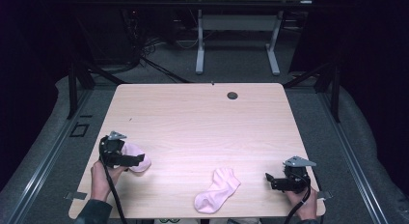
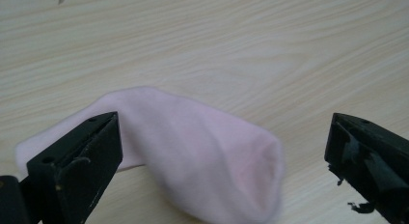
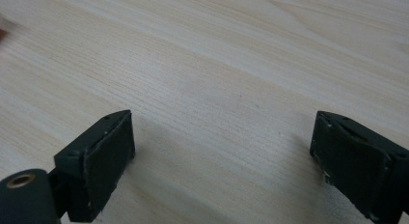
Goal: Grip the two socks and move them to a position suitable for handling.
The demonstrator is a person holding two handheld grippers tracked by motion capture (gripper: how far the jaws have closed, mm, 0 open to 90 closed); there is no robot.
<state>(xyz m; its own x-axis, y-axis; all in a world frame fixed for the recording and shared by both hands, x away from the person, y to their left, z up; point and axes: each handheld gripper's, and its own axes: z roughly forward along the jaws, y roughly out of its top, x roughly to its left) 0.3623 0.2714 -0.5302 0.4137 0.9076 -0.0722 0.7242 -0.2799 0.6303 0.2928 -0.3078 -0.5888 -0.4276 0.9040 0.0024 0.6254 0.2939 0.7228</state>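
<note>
Two pale pink cotton socks on light wooden tabletop (image 1: 193, 118): one (image 2: 193, 151) between left gripper's (image 2: 222, 166) released fingers, other (image 1: 218, 190) near front edge; right gripper (image 3: 222, 161) fingers released over bare wood.

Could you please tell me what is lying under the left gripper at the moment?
A pink sock lies on the wooden table between the open jaws of the left gripper, untouched by them. In the high view the gripper covers part of the sock.

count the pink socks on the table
2. One pink sock lies flat near the front edge of the table, at the middle. The other sock lies at the left, between the open jaws of the left hand-held gripper.
</note>
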